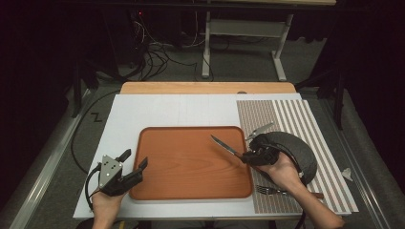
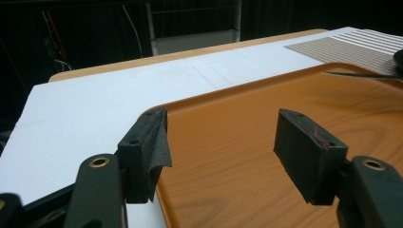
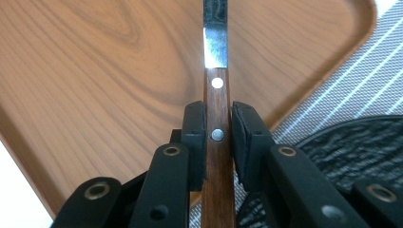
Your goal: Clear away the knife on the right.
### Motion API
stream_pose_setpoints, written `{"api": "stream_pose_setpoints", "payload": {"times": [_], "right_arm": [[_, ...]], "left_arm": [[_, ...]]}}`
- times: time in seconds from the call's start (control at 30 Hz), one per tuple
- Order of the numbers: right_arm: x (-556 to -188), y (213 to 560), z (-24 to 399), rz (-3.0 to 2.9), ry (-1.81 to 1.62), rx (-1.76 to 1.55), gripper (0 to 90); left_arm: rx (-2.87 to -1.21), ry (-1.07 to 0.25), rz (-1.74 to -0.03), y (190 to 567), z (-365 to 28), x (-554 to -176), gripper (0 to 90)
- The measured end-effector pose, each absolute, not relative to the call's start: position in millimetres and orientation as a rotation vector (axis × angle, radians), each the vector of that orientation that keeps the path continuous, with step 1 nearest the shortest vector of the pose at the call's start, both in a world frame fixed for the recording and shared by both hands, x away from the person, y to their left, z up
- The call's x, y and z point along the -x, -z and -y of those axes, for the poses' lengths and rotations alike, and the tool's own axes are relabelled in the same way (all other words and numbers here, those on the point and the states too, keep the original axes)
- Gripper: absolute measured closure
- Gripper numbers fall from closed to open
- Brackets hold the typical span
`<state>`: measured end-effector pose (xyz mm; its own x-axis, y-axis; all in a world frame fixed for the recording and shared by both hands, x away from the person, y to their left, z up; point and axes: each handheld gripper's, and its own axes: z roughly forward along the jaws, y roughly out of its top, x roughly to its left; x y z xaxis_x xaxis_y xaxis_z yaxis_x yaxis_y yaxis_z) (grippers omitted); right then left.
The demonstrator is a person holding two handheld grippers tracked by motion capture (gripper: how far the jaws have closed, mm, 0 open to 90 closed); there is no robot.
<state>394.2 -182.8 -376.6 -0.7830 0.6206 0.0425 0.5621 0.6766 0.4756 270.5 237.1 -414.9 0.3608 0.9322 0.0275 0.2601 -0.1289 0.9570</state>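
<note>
Your right tool [image 1: 249,156] is clamped on the wooden handle of the knife [image 1: 224,145], pads squeezing it from both sides just behind the second rivet, so the blade [image 3: 215,35] runs straight out ahead of the jaws. That grip near the blade end of the handle keeps the knife from swinging as you carry it. The knife sits over the right edge of the wooden tray [image 1: 191,164], tip aimed toward the tray's middle, which suggests you mean to lay it down there. Behind your right hand lies a dark plate [image 1: 298,148] on the striped placemat [image 1: 286,119], with a fork [image 1: 268,190] at its near side and another utensil at its far side.

Your left tool [image 1: 134,162] hangs with jaws wide and nothing between them, at the tray's near left corner above the white counter [image 1: 167,109], probably placed to steady the tray.
</note>
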Motion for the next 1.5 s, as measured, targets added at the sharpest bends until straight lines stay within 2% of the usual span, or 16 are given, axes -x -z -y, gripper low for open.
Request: {"api": "stream_pose_setpoints", "payload": {"times": [0.6, 1.07, 1.5], "right_arm": [[-394, 397, 154, -2.818, -0.658, -0.96, 78.2], [-391, 406, 148, -2.84, -0.651, -0.97, 77.5], [-394, 407, 154, -2.783, -0.648, -1.002, 69.6]], "left_arm": [[-1.619, -0.848, -1.088, 415, -237, -270, 35.8], [-1.611, -0.853, -1.093, 414, -238, -270, 35.7], [-1.608, -0.846, -1.09, 414, -237, -269, 35.5]]}}
